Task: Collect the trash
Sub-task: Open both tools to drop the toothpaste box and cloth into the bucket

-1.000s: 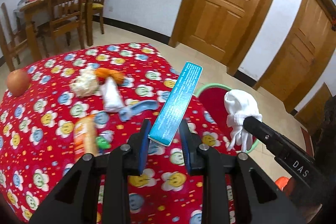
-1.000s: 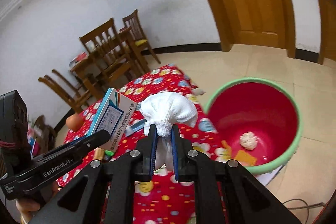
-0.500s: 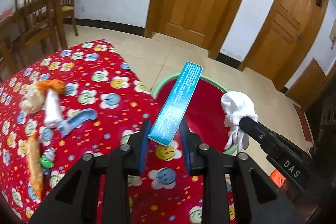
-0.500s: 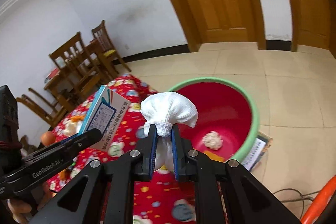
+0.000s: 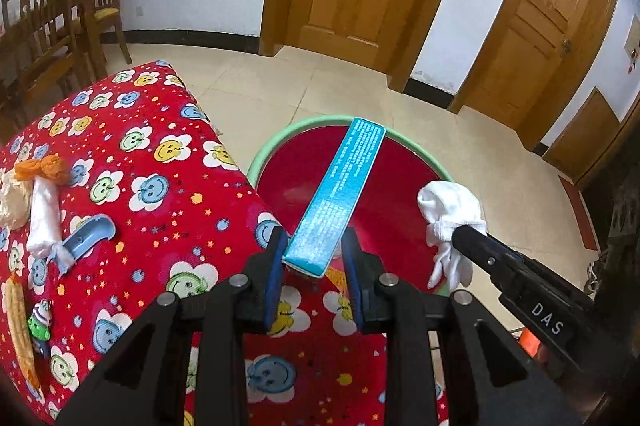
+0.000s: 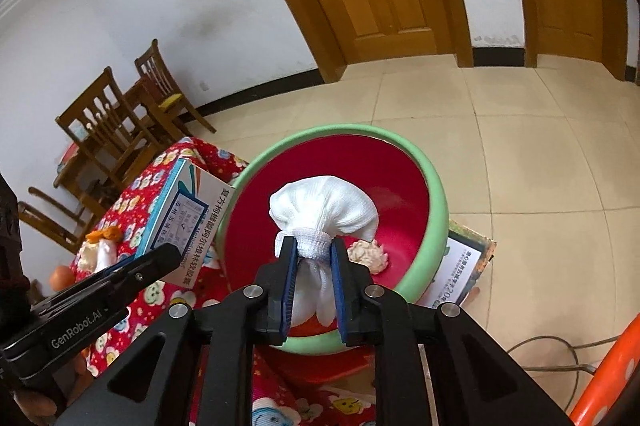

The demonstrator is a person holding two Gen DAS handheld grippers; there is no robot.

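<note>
Both grippers have travelled from above the counter [image 5: 132, 186] to the red basin [image 6: 434, 194] with the green rim, which now lies directly under them. The left gripper [image 5: 314, 266] holds a blue carton [image 5: 340, 194] by its lower end; the carton is tilted and its far end reaches over the basin. The jaws stand narrow and press on its two flat sides.

The right gripper [image 6: 313, 266] has the white sock bundle [image 6: 324, 206] between its jaws at the ribbed neck. These jaws have just been opening a little, but the pads appear to touch the cloth, so I judge the bundle is not yet free.

I think the carton is light and stiff, with smooth printed faces that may slide, so holding the flat sides near one end is sensible; hard pressure could crush it. The sock bundle is soft and light, and it yields under pressure. Its gathered neck is the best place, because the round top would only squash. It may cling to the pads when released.

More trash lies on the counter: an orange wrapper [image 5: 44, 166] and a blue plastic piece [image 5: 90, 234].
</note>
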